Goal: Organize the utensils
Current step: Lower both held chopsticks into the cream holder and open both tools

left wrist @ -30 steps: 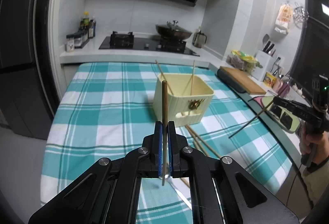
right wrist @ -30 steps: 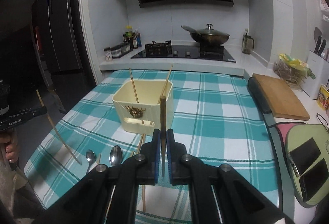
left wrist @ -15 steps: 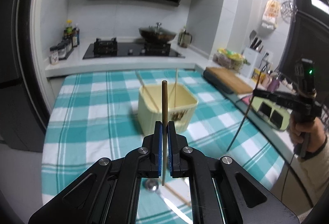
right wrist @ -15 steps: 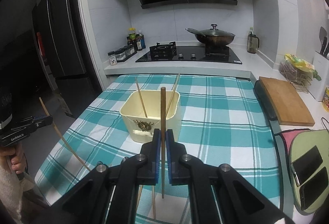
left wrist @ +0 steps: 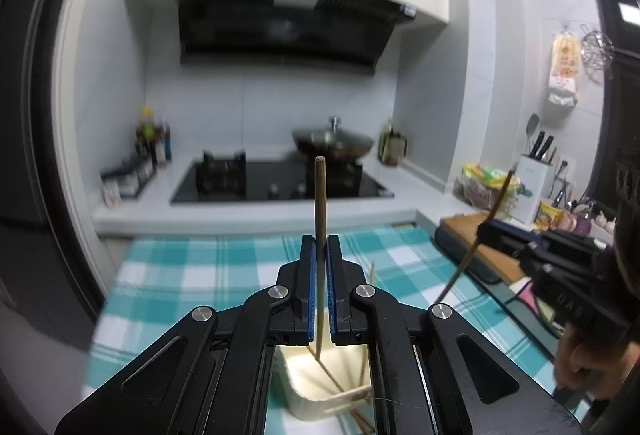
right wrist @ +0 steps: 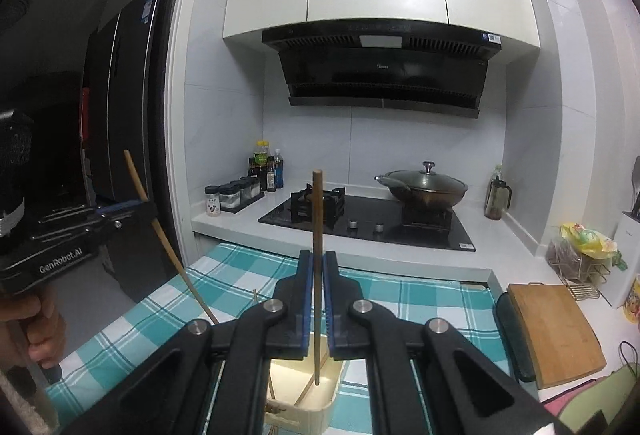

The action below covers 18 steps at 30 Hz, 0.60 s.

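Wooden chopstick (left wrist: 320, 219) — slim, brown — stands upright, pinched in the left gripper (left wrist: 320, 291); right gripper (right wrist: 316, 299) pinches another chopstick (right wrist: 317, 235) above the cream bin (right wrist: 320, 401).

Left gripper (left wrist: 319, 267): fingers (left wrist: 306, 275) clamped on a thin stick, held upright, pointing slightly below level; right gripper (right wrist: 315, 275): fingers (right wrist: 331, 283) likewise clamped on a stick, same tilt; bare hand (right wrist: 38, 331) wraps the left handle at frame edge.
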{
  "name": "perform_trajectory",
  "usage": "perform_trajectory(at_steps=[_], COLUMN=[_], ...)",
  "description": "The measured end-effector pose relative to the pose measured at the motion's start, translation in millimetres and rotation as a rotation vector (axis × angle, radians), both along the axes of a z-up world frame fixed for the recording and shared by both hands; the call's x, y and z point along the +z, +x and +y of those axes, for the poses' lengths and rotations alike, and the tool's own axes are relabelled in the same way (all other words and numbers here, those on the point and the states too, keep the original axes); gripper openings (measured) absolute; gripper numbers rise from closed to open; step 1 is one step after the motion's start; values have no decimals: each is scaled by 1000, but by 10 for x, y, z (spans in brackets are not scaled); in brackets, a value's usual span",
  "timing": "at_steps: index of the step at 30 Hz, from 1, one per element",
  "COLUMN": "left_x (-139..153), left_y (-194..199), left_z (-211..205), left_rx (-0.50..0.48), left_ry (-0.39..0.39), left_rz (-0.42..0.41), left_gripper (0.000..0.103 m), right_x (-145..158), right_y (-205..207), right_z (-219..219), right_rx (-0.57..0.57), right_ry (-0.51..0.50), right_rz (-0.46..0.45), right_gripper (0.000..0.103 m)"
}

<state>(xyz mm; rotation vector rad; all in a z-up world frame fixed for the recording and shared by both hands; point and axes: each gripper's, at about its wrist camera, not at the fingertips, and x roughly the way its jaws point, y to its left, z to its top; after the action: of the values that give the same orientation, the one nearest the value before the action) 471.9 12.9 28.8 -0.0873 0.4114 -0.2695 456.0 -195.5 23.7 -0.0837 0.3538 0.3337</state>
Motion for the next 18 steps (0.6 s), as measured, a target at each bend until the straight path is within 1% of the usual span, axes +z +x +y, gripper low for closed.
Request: perform_trajectory(at_steps=[2,5,6,9,10,11,12,13,14,15,16,17,18], left_x=[-218,-524,-604,-820,-857,-855,-809,-734,-619,-500,-392,-283,-205], left_y=[174,393,447,566,592,605,595,555,488,399,316,209,94], left_z=[-24,-65,-93,-206,-219,-219,-182,-133,-43,45,131,207,280], left_rx=[4,-18,-23,-13,-14,-14,-8,1,7,11,12,9,2], left_ry=[-1,-2,7,75,80,78,66,49,22,-2,-18,-28,-31], left_rz=[67,186,221,332,364,393,407,404,383,354,328,304,290], left_gripper=[3,3,3,4,6,13,18,34,54,63,73,79,81], right_x=[-194,-504,-585,-793,-844,-871,-877,-835,-761,-641,-524,-380,-263], right_y=[227,501,576,762,807,833,838,831,786,706,610,494,381], right_z=[47,134,152,154,148,139,113,64,6,-53,-99,-136,-162], right_rx=[3,2,-7,-37,-51,-61,-67,-75,-82,-87,-90,-92,-90], right_ry=[-10,-48,-59,-53,-43,-32,-19,4,41,80,104,112,106], right_rz=[82,205,240,343,373,395,413,420,407,376,336,296,263], right_gripper=[5,5,5,5,6,6,11,17,29,38,40,44,48])
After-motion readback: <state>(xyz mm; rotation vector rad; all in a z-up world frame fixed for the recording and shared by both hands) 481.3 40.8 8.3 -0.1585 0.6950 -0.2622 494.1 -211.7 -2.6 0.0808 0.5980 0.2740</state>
